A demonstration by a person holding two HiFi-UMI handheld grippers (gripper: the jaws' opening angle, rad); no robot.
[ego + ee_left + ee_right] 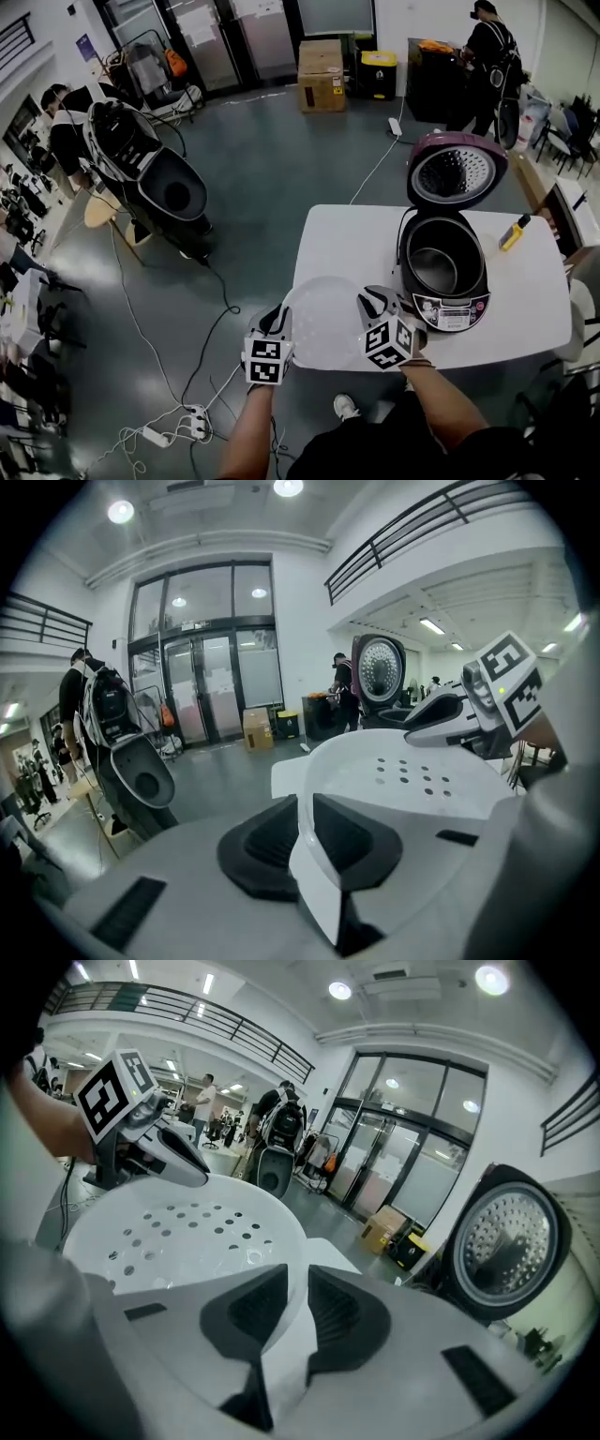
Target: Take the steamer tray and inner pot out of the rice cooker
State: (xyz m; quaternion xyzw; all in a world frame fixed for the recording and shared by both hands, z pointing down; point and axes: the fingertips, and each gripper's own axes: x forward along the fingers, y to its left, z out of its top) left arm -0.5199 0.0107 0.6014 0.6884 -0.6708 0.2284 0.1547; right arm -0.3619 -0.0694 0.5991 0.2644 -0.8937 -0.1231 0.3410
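Note:
The white perforated steamer tray (323,322) hangs over the near left part of the white table (347,239), held between both grippers. My left gripper (284,316) is shut on the tray's left rim (305,803). My right gripper (367,302) is shut on its right rim (292,1269). To the right stands the rice cooker (445,272) with its purple lid (457,169) raised. The dark inner pot (433,265) sits inside it. From the left gripper view the right gripper (441,719) shows across the tray, and the left gripper (178,1162) shows in the right gripper view.
A yellow-handled tool (512,232) lies on the table right of the cooker. The cooker's cord (375,164) runs off the far edge to the floor. Cables and a power strip (178,427) lie on the floor at left. A black machine (150,173) and people stand farther off.

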